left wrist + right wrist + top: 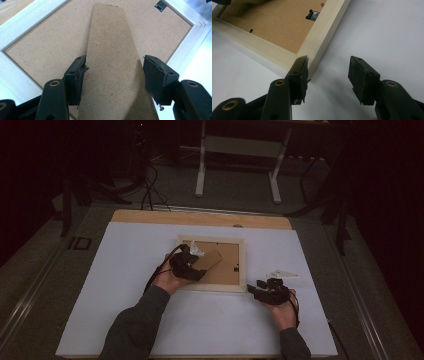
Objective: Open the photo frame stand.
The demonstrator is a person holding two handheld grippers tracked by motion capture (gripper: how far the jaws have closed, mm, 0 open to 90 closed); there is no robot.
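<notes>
The frame (212, 265) lies face down in the middle of the table (125, 310); its stand (110, 72) sticks out over the back, pointing to about 2 o'clock; the left gripper (113, 75) has its jaws spread, one on each side of the stand, not squeezing yet; the right gripper (328, 72) waits unclenched at the frame's 4 o'clock corner, one jaw touching it; I think the job has just begun; the stand must still be grabbed and moved.

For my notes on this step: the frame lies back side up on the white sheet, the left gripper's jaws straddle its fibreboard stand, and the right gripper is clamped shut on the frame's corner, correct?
Not quite. The right gripper is open, as the right gripper view shows: one jaw beside the frame corner, the other apart over the white sheet. The left gripper does straddle the stand.
</notes>
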